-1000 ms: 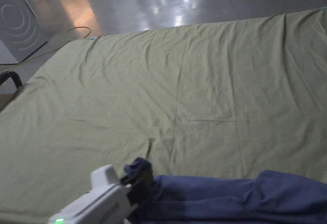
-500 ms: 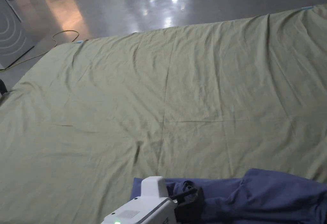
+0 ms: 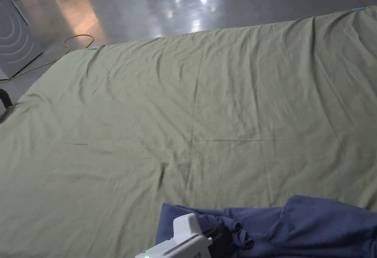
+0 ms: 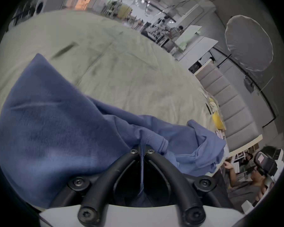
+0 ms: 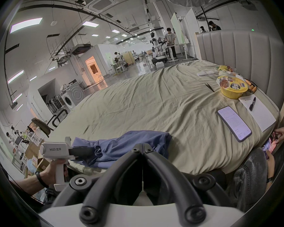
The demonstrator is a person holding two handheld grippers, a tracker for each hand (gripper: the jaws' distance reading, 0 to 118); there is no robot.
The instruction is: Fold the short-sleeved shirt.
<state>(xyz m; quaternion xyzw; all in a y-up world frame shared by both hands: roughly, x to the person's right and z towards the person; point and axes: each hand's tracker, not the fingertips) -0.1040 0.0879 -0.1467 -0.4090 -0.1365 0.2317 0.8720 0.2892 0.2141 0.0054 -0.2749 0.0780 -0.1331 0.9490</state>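
Shirt: the blue short-sleeved shirt (image 3: 294,229) lies bunched at the near edge of the bed, around 5 o'clock in the head view.
Bed: an olive-green bed sheet (image 3: 206,115) covers it, creased.
Left gripper: the left gripper (image 4: 142,151) has its fingers (image 4: 150,151) closed on a gathered fold of the shirt's hem; cloth runs down between them. In the right gripper view it sits at 8 o'clock (image 5: 95,152).
Right gripper: the right gripper (image 5: 142,147) has its fingers pressed together at the tips, just before the shirt; whether cloth is caught there, I cannot tell.
Far side: a phone (image 5: 234,123), a yellow noodle bowl (image 5: 232,87) and a notepad (image 5: 259,114) with a pen (image 5: 252,104) lie at 2 to 3 o'clock near the headboard (image 5: 246,50).
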